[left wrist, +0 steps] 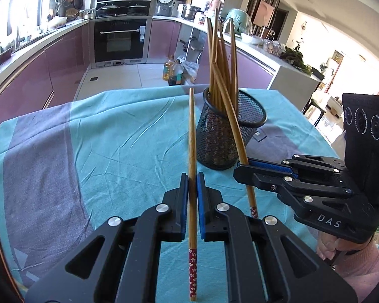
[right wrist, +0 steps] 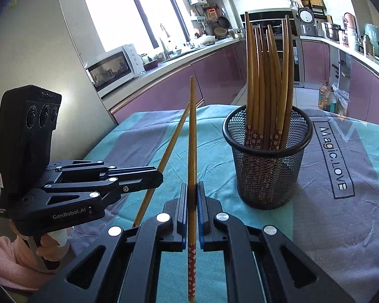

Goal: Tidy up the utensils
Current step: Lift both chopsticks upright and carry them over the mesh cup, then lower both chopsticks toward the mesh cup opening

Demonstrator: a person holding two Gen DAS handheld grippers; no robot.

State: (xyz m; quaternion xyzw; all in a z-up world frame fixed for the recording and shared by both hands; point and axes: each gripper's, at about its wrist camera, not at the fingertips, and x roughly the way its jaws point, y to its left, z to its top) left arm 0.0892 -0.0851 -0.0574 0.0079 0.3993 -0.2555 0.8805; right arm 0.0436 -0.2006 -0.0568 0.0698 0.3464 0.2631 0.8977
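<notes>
While left gripper [left wrist: 192, 179] pinches one chopstick [left wrist: 192, 136], mesh holder [left wrist: 222, 136] sits at 1 o'clock; right gripper [right wrist: 192, 189] pinches a second chopstick [right wrist: 192, 136]; only the right view shows the cloth's lettering [right wrist: 333, 159] and microwave [right wrist: 111, 69].

Pretty clearly a home kitchen. A run of mauve-fronted cabinets [left wrist: 63, 58] curves round the room, with a black built-in oven [left wrist: 120, 39] at upper centre of the left wrist view. There's a white microwave [right wrist: 111, 69] on the counter at left of the right wrist view, a silver rice cooker [right wrist: 307, 22] at upper right, and pans hanging by the big window [right wrist: 128, 10].
</notes>
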